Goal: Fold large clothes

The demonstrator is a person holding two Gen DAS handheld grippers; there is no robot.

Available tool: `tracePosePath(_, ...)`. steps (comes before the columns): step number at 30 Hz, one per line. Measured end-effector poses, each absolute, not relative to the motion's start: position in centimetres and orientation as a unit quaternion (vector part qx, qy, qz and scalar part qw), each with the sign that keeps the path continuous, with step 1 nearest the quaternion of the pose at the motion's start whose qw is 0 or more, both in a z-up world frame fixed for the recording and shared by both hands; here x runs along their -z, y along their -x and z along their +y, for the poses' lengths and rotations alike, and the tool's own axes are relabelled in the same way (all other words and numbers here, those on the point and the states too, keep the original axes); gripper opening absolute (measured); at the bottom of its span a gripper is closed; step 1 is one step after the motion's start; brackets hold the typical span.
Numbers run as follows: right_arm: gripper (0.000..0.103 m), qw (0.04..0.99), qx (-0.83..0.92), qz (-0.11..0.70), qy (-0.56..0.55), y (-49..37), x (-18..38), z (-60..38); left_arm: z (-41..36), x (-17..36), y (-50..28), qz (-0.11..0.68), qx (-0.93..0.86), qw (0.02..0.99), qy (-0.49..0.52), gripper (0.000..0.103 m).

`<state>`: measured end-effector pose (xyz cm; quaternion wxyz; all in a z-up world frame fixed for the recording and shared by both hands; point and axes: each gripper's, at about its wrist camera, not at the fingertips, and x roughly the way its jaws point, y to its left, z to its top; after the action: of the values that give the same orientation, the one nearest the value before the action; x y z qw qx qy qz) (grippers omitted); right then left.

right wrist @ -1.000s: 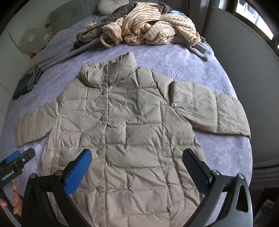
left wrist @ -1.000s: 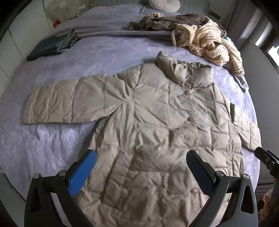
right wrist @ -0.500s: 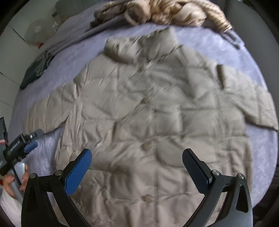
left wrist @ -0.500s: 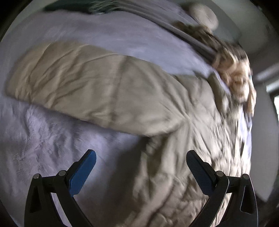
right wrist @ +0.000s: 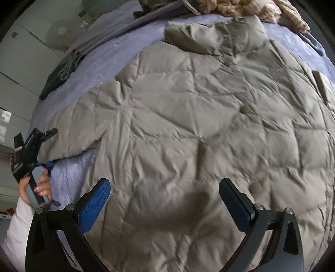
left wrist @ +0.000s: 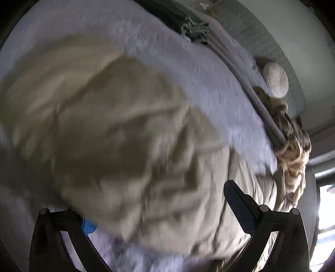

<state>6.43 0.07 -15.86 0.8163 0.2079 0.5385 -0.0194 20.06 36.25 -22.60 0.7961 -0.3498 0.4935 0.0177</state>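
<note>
A beige quilted puffer jacket [right wrist: 199, 117] lies spread front-up on the lilac bed cover, collar at the far end. My right gripper [right wrist: 164, 200] is open, low over the jacket's lower front. My left gripper [left wrist: 161, 211] is open around the jacket's left sleeve [left wrist: 100, 129], which fills the blurred left wrist view and covers the left blue pad. In the right wrist view the left gripper [right wrist: 47, 148] sits at the end of that sleeve [right wrist: 75, 136], held by a hand.
A heap of striped cream and brown clothes [right wrist: 240, 8] lies beyond the collar. A dark green folded garment [right wrist: 60, 77] lies at the bed's far left. A round cushion [left wrist: 275, 76] lies by the headboard. The lilac bed cover [left wrist: 188, 62] shows around the jacket.
My left gripper has swung left and down onto the jacket's left sleeve, which now lies between its fingers. My right gripper has dropped closer to the jacket front.
</note>
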Motion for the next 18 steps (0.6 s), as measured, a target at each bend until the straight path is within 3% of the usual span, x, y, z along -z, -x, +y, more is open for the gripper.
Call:
tracePosePath(2, 0.103, 0.819, 0.010, 0.532, -0.214, -7.5, 16.0, 0.4, 37.0, 22.2, -21.1, 0.482, -0.028, 0.807, 0.341, 0.097)
tracePosePath(3, 0.103, 0.820, 0.008, 0.530, -0.216, -7.9, 16.0, 0.5, 37.2, 21.9, -21.8, 0.479, -0.033, 0.813, 0.328, 0.067)
tracePosePath(4, 0.103, 0.822, 0.006, 0.525, -0.218, -8.7, 16.0, 0.7, 37.2, 21.9, -22.5, 0.487, -0.027, 0.814, 0.314, 0.026)
tracePosePath(5, 0.103, 0.824, 0.005, 0.521, -0.221, -9.3, 16.0, 0.9, 37.7, 21.8, -23.0, 0.492, -0.013, 0.813, 0.311, 0.012)
tracePosePath(9, 0.100, 0.832, 0.004, 0.503, -0.235, -11.4, 15.7, 1.5, 37.3, 18.9, -23.1, 0.471, 0.007, 0.841, 0.264, 0.010)
tracePosePath(11, 0.066, 0.832, -0.002, 0.495, -0.251, -12.6, 15.9, 1.9, 36.9, 17.1, -22.7, 0.459, 0.019, 0.854, 0.243, 0.010)
tracePosePath(12, 0.028, 0.828, -0.007, 0.499, -0.256, -13.3, 16.3, 2.1, 36.4, 15.7, -22.2, 0.449, 0.028, 0.864, 0.229, 0.010)
tracePosePath(13, 0.018, 0.818, -0.014, 0.507, -0.272, -14.2, 17.0, 2.3, 36.1, 14.8, -22.1, 0.441, 0.034, 0.870, 0.219, 0.010)
tracePosePath(18, 0.014, 0.807, -0.057, 0.494, -0.318, -17.1, 19.1, 4.0, 32.4, 9.9, -20.3, 0.404, 0.086, 0.895, 0.169, 0.010)
